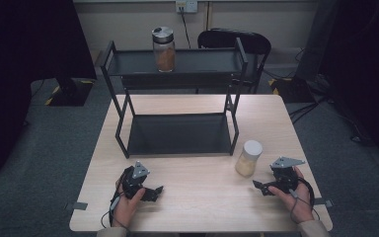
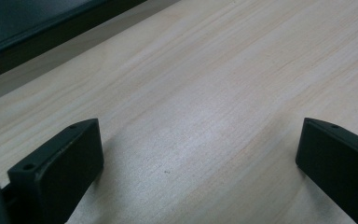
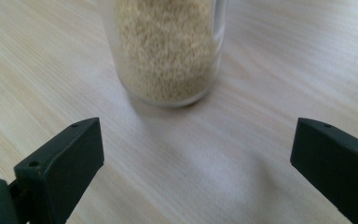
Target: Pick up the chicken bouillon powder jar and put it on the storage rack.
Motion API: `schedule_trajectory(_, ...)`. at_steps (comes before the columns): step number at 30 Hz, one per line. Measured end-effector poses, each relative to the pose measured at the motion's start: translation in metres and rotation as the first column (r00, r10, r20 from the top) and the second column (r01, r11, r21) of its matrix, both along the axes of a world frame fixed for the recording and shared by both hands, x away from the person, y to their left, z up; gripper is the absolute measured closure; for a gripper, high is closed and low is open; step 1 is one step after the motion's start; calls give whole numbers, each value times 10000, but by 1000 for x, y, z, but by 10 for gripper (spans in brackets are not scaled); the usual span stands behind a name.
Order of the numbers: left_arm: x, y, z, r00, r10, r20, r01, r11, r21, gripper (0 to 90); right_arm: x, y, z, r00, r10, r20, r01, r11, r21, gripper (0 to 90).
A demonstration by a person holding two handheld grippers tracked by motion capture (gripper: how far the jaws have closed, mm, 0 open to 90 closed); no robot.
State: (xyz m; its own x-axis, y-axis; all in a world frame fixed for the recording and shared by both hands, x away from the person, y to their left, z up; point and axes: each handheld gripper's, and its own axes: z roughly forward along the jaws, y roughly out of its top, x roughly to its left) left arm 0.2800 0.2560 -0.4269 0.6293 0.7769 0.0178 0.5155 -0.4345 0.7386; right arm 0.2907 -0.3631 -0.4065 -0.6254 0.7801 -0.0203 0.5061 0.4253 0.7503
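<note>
Jar of pale grains w/ white lid [image 1: 248, 158] stands near right gripper [image 1: 266, 187], jaws wide, prob. ready to grab. Left gripper [image 1: 150, 192] wide too, resting.

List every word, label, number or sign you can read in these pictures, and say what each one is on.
No readable text.
Jar on the rack: no label legible.
Jar on the table: no label seen, nor in the right gripper view.
Wall socket: any marking is too small to read.
Yellow-black floor stripes: a pattern, not words.
</note>
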Motion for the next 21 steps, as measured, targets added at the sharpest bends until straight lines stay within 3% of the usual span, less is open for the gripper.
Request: schedule_trajectory(21,0,0,0,10000,-1,1,1,10000,1,0,14,14,19,9990,9,453,-43,9971,757,14)
